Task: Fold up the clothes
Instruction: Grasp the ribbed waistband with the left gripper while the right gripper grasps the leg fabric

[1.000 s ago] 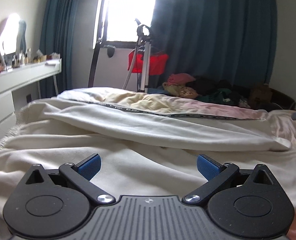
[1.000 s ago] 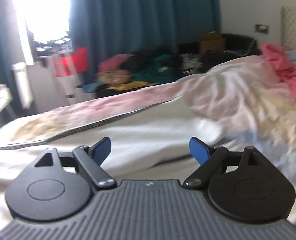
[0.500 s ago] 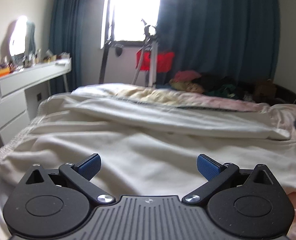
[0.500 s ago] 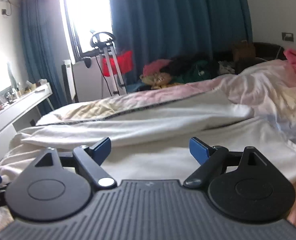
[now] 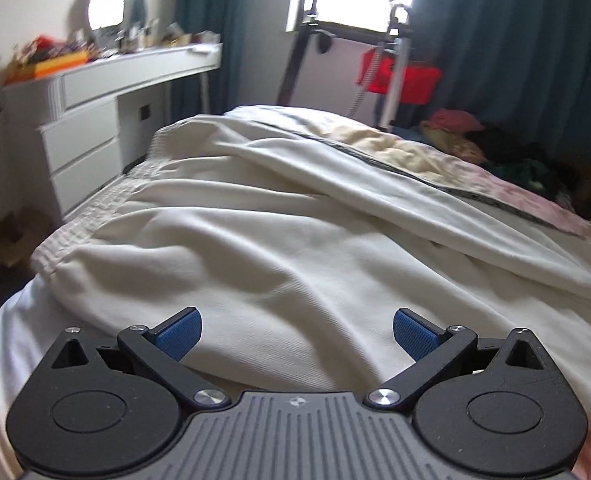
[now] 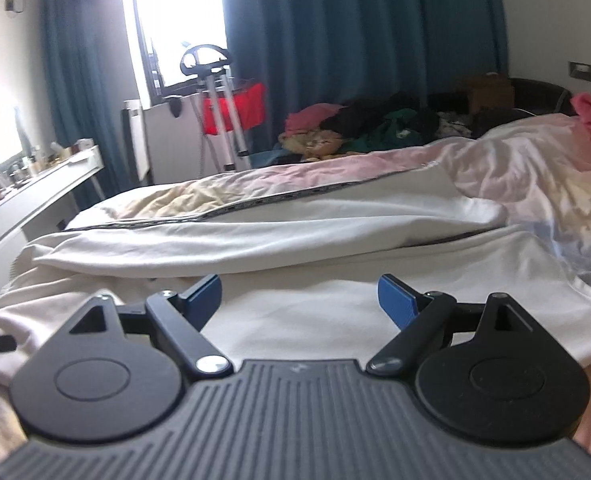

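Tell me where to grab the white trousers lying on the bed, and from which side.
Take the white trousers at the ribbed waistband, which lies along the bed's edge beside the white dresser. Come in from that side, low along the mattress: the band is a thick free hem that a pinch can close on. The left gripper is open and likely nearest.

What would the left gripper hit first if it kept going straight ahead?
Probably the cream-white cotton garment spread on the bed: the open left gripper points low across it, though depth is unclear.
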